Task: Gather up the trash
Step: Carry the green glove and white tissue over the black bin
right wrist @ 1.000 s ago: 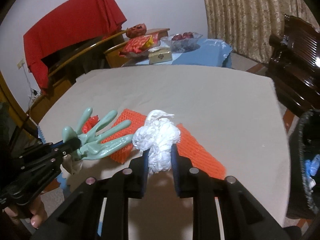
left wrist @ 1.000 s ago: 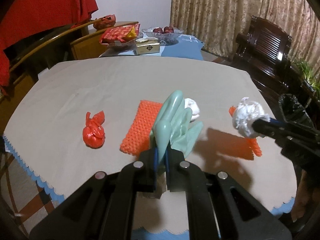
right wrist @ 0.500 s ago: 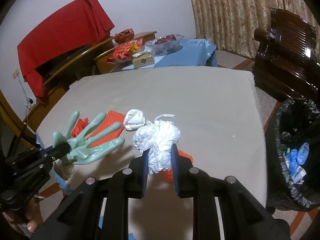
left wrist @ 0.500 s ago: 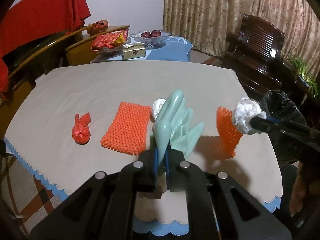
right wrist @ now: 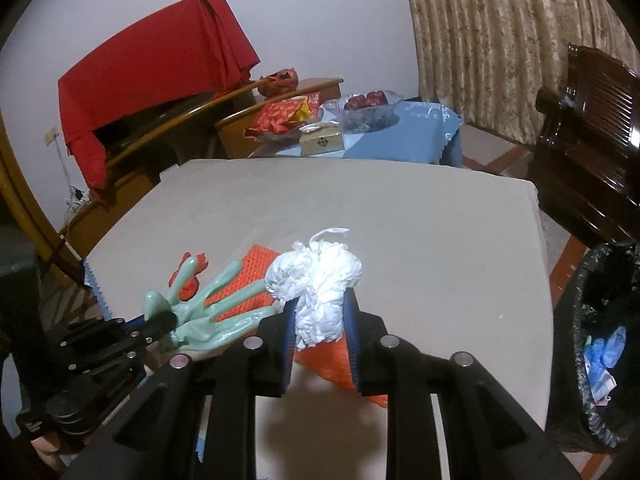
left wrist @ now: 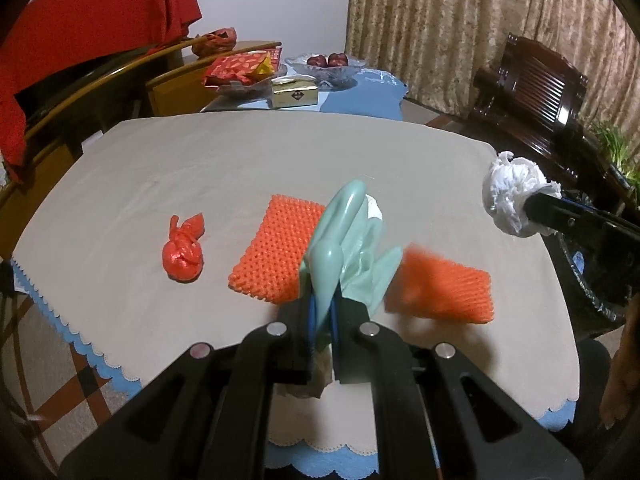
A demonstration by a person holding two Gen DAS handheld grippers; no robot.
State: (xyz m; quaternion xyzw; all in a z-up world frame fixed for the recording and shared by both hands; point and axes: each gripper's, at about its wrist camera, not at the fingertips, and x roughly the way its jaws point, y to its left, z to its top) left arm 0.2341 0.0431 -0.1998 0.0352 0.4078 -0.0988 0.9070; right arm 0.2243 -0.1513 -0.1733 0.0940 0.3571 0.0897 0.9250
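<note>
- The left gripper [left wrist: 322, 320] is clamped tight on the cuff of a pale green rubber glove [left wrist: 348, 248], which stands up off the beige table [left wrist: 200, 168] with its fingers splayed. The hold is on a thin edge only, so a quick swing could let the glove slide out.
- The right gripper [right wrist: 320, 320] is closed on a crumpled white plastic bag [right wrist: 316, 280], held above the table's right side. The wad bulges well past the pads; a loose fold could work free and drop before it gets over the bin.
- The black-lined trash bin [right wrist: 600, 320] stands on the floor just off the table's right edge, with blue scraps already inside. Its rim sits lower than the tabletop and close to the edge, so a release made too early would land the bag on the table or floor.
- Two orange mesh pads [left wrist: 280, 248] [left wrist: 444, 292], a knotted red bag [left wrist: 182, 252] and what looks like a small white wad [left wrist: 374, 208], mostly hidden behind the glove, lie on the table. A dangling glove finger could drag them.
- The two tools are fairly near each other and could knock together.
</note>
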